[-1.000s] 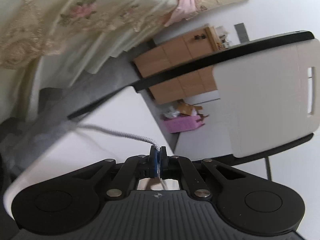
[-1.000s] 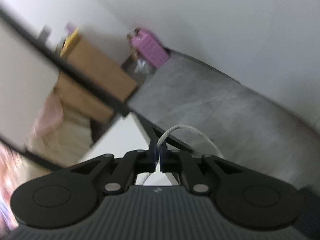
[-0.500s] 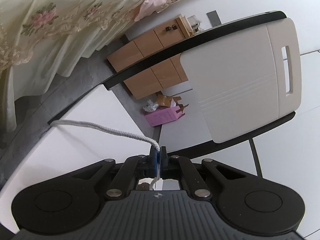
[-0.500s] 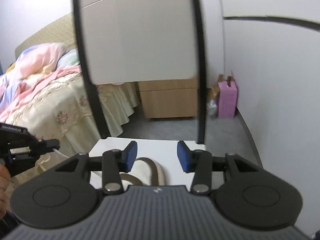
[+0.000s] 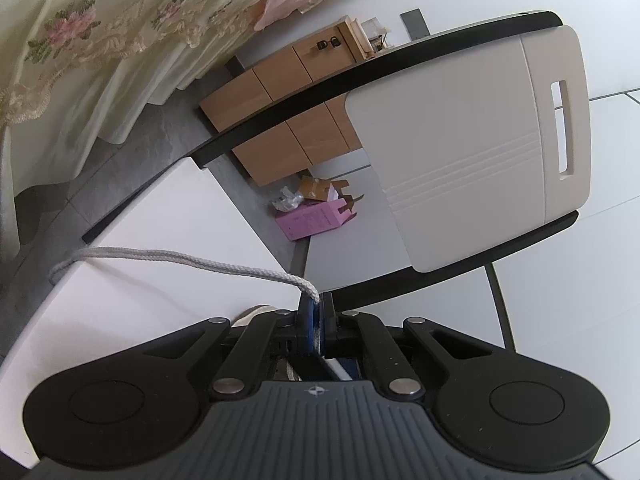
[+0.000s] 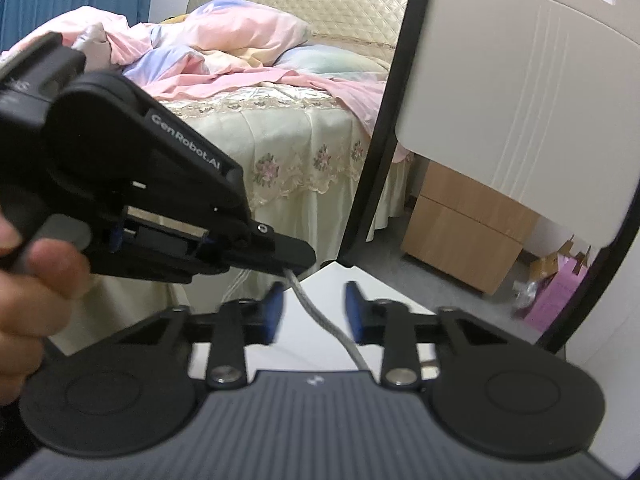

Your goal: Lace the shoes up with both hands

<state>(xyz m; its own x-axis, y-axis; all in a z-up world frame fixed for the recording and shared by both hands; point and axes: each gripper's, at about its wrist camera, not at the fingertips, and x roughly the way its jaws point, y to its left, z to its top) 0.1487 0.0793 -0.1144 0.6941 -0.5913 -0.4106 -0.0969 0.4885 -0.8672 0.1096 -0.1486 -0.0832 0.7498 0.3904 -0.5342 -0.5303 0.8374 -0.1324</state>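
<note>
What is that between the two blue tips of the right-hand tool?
In the right wrist view, a grey shoelace runs between the right gripper's closing blue pads, not yet pinched. It hangs from the shut left gripper.

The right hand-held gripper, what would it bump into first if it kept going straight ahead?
Probably the grey woven shoelace, which hangs between the right hand-held gripper's closing blue pads. Beyond it lies the white tabletop, though depth is unclear.

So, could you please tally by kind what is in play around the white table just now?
Grippers: 2, left gripper shut on the lace, right gripper with jaws closing around it, not yet touching.
Laces: 1.
Hands: 1, the hand holding the left gripper.
Tables: 1, white table.
Total: 5.
</note>
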